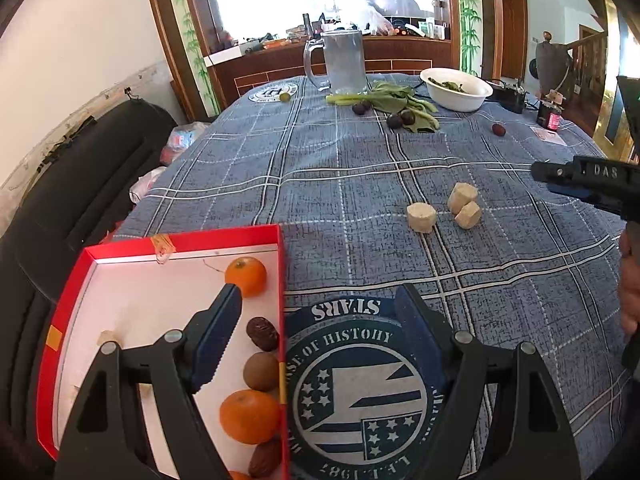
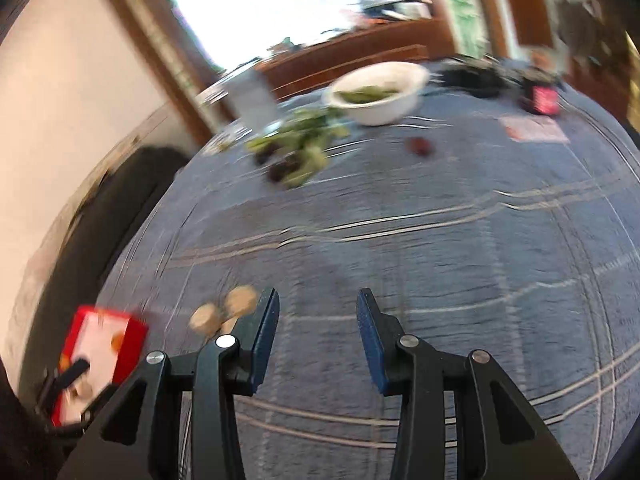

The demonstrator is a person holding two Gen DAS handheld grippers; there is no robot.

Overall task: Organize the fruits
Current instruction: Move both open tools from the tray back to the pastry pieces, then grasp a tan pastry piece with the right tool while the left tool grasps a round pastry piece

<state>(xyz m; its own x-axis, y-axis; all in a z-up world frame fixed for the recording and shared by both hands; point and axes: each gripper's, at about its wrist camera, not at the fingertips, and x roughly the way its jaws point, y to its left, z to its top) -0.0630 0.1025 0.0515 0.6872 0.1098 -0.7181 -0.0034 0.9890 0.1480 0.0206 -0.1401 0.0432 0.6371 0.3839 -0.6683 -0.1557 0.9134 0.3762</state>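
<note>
Both tools tilt downward, empty: left tool [image 1: 318, 308] spread wide astride the red box [image 1: 68, 304] wall, right tool [image 2: 318, 308] part-spread.

On the tablecloth [image 1: 360, 184], the round blue emblem [image 1: 360, 392] at six o'clock reads "STARS" and "OF HISTORY" (upside down from here), with "1987" along its lower rim. At three o'clock, the black tongs [image 1: 592, 184] carry "DAS".
</note>
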